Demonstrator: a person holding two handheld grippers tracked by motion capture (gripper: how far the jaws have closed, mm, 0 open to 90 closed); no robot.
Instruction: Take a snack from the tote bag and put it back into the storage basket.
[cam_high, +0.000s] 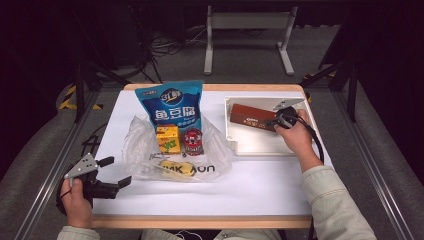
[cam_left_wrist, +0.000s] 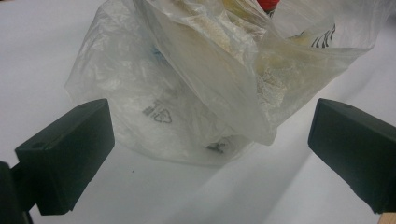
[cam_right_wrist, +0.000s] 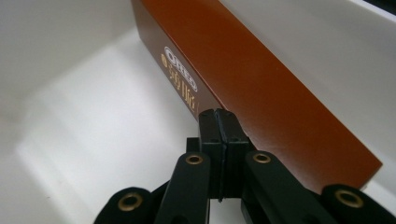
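The right gripper (cam_right_wrist: 219, 122) has its jaws pressed fully together with nothing between them, tips at the near side of the brown box (cam_right_wrist: 261, 88), which lies in the white tray (cam_high: 260, 142), probably to nudge it into place. The left gripper (cam_high: 116, 172) waits wide open and empty, the plastic bag (cam_left_wrist: 196, 88) of snacks just ahead of it on the worktop (cam_high: 250, 185), likely ready for the next pick.

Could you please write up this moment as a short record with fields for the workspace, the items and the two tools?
surface: white table top
tray: white shallow plastic tray at the right
in tray: long brown cardboard box
right tool: jaws shut, tips at the box's side
left tool: jaws open, facing the crumpled clear plastic bag
behind the bag: upright blue snack pouch
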